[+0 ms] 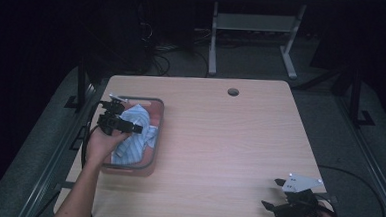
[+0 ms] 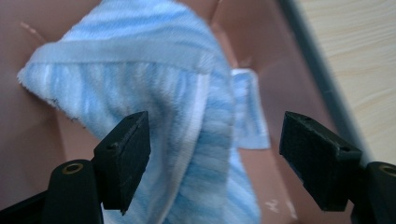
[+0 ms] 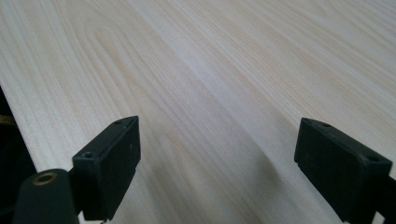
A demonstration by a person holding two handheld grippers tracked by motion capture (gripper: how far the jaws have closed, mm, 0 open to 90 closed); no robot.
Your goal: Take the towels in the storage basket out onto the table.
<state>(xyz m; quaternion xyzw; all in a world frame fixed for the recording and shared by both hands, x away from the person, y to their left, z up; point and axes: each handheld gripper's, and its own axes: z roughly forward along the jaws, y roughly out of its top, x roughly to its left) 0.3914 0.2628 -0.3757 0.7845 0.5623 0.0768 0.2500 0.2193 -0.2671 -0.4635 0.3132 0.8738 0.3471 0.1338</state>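
A blue-and-white striped towel (image 1: 135, 133) lies bunched in a reddish-brown bin (image 1: 154, 151) on the left side of the wooden table. My left gripper (image 1: 122, 117) hovers over the bin's left half, open. In the left gripper view the towel (image 2: 154, 79) spreads beyond and between the two black jaws, which stand wide apart; the left gripper (image 2: 215, 154) holds nothing. My right gripper (image 1: 275, 194) rests near the table's front right corner, open. Bare wood lies between the wide jaws of the right gripper (image 3: 217, 163).
The wooden table (image 1: 229, 140) has a round cable hole (image 1: 233, 92) near its far edge. The bin's brown wall (image 2: 261, 42) and dark rim (image 2: 313, 60) run beside the towel. Desk legs (image 1: 213, 44) and cables lie on the floor beyond.
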